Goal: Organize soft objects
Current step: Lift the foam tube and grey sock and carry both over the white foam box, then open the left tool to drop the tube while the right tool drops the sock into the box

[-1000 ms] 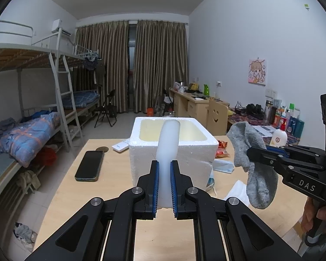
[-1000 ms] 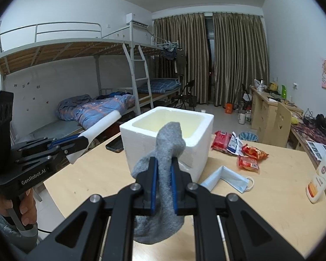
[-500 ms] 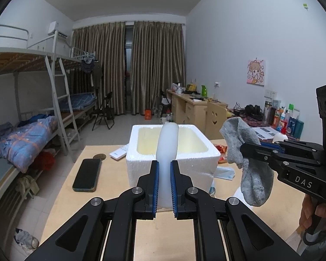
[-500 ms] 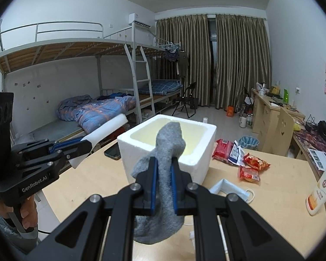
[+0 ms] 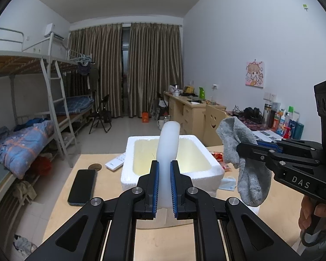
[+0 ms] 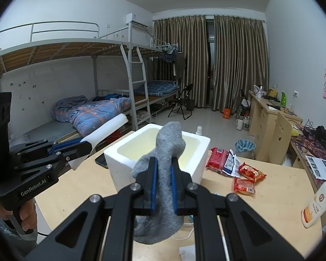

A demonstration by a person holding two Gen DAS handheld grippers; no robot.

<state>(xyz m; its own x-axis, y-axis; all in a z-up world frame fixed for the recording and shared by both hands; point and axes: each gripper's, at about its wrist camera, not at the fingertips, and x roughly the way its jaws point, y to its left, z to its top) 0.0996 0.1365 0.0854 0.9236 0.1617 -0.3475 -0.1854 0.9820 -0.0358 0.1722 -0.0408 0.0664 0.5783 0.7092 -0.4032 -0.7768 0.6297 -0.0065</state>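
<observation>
1. Two soft things are in my grip, both held in the air near the foam box (image 5: 171,163): my left gripper (image 5: 164,187) has its jaws clamped on a white foam strip (image 5: 168,143), and my right gripper (image 6: 163,187) has its jaws pinched on a grey sock (image 6: 163,174).
2. From the left wrist camera the strip stands up in front of the box's near wall, its tip over the opening. The sock hangs to the right of the box, its toe dangling below the jaws.
3. I judge the step in hand to be carrying both over the box and letting them go inside.
4. To do it well, I would bring each gripper over the yellowish hollow before opening, so the long strip does not catch the rim and tip out, and the sock's loose end clears the right wall.
5. Left of the box lie a phone (image 5: 82,187) and a remote (image 5: 116,162); right of it, snack packets (image 6: 239,171) and a face mask (image 5: 228,183), with a lotion bottle (image 6: 319,202) farther right.
6. Nothing blocks the opening; my main worry is the two grippers crowding each other above it.
</observation>
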